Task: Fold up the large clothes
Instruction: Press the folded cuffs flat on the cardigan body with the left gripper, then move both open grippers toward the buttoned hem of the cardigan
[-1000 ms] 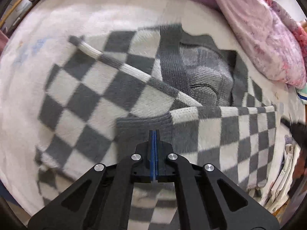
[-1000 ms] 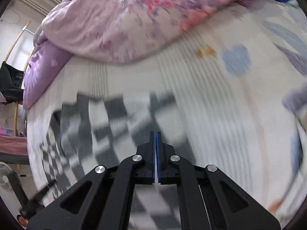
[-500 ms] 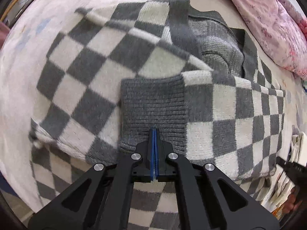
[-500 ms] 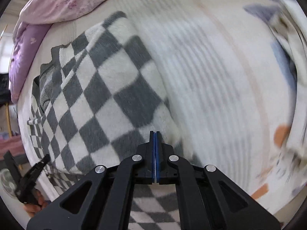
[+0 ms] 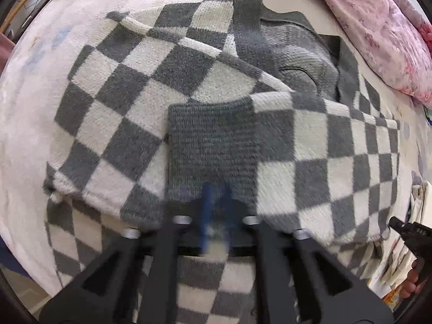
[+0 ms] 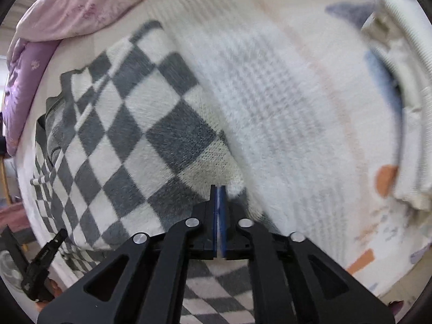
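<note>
A grey-and-white checkered sweater lies partly folded on the bed, its sleeve laid across the body. The sleeve's plain grey cuff sits just ahead of my left gripper, which points down. Its blurred blue pads are opening, and only the knit below shows through the gap. In the right wrist view the sweater has its side folded over. My right gripper rests at that folded edge. Its jaws are beginning to open, with a thin slit between the pads and nothing seen pressed in it.
A white fleece blanket with blue and orange prints covers the bed. A pink floral duvet is bunched at the far side. Pale folded fabric lies at the right. The other gripper shows at each view's edge.
The left gripper laid the sleeve across the sweater's body, and its pads have now parted. The right gripper swept the sweater's side over into a fold, and a slit now shows between its pads.
</note>
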Available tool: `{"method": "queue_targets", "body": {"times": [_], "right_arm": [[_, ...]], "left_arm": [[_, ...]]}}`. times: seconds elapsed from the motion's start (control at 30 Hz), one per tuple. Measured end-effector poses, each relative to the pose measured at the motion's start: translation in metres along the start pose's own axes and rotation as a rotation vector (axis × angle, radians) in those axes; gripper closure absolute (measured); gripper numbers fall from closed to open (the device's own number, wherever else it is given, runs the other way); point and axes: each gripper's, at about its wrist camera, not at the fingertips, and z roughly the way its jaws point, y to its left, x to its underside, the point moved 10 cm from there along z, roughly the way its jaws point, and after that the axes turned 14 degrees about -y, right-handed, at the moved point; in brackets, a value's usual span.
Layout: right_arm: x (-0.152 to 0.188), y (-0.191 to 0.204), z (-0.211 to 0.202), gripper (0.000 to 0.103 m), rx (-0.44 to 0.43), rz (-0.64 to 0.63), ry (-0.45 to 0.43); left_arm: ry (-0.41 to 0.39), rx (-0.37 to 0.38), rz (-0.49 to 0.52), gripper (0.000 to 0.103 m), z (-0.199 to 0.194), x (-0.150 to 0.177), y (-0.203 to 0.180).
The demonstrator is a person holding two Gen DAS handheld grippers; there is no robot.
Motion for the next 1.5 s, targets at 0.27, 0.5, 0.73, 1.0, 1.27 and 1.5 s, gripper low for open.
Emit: {"method": "queue_targets", "body": {"times": [0.27,0.5,0.73,1.0,1.27,1.5], "right_arm": [[-0.007,0.049,-0.101,0.059,-0.066,-0.101,-0.094],[-0.008,0.1,-0.181,0.009,0.015,-0.296,-0.237],[0.026,0.118,-0.258,0.008,-0.023,-0.259,-0.306],[0.063,0.139,-0.338,0.008,-0.093,-0.14,-0.406],[0.073,0.139,-0.36,0.008,-0.079,-0.151,-0.424],[0.053,0.142,-0.346,0.008,-0.116,-0.18,-0.429]], "left_arm": [[0.002,-0.049,0.025,0.039,-0.079,0.015,0.0],[-0.044,0.001,0.048,0.025,-0.166,0.015,-0.01],[-0.086,0.054,0.077,0.02,-0.247,0.014,-0.006],[-0.131,0.095,0.122,0.02,-0.304,0.028,0.01],[-0.146,0.161,0.112,0.02,-0.333,0.043,0.006],[-0.191,0.134,0.11,0.02,-0.34,0.026,-0.003]]}}
